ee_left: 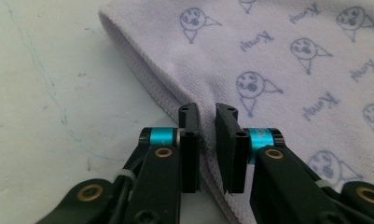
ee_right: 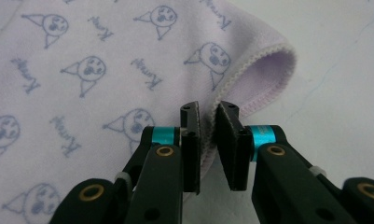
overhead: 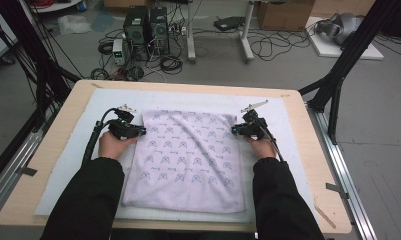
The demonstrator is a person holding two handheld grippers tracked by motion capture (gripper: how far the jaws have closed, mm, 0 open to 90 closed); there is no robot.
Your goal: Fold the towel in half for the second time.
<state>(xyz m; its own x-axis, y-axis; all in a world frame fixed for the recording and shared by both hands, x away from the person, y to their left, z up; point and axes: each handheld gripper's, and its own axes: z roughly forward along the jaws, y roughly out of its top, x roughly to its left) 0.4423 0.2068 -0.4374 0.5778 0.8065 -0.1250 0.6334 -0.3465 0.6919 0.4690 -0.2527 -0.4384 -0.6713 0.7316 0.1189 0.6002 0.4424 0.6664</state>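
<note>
A pale lilac towel [overhead: 188,155] printed with small cartoon faces lies flat on the white mat [overhead: 73,165]. My left gripper [overhead: 140,131] is at the towel's far left corner, held by a hand in a black sleeve. In the left gripper view the jaws [ee_left: 207,109] stand close together with the towel's [ee_left: 292,70] stitched edge pinched between them. My right gripper [overhead: 235,129] is at the far right corner. In the right gripper view its jaws [ee_right: 208,109] pinch the towel's [ee_right: 82,70] hemmed edge, and the corner beyond curls up off the mat.
The mat covers a wooden table [overhead: 318,165] with bare margins at both sides. Black frame posts [overhead: 338,75] rise at the far left and right. Computer towers [overhead: 147,30] and loose cables lie on the floor beyond the table's far edge.
</note>
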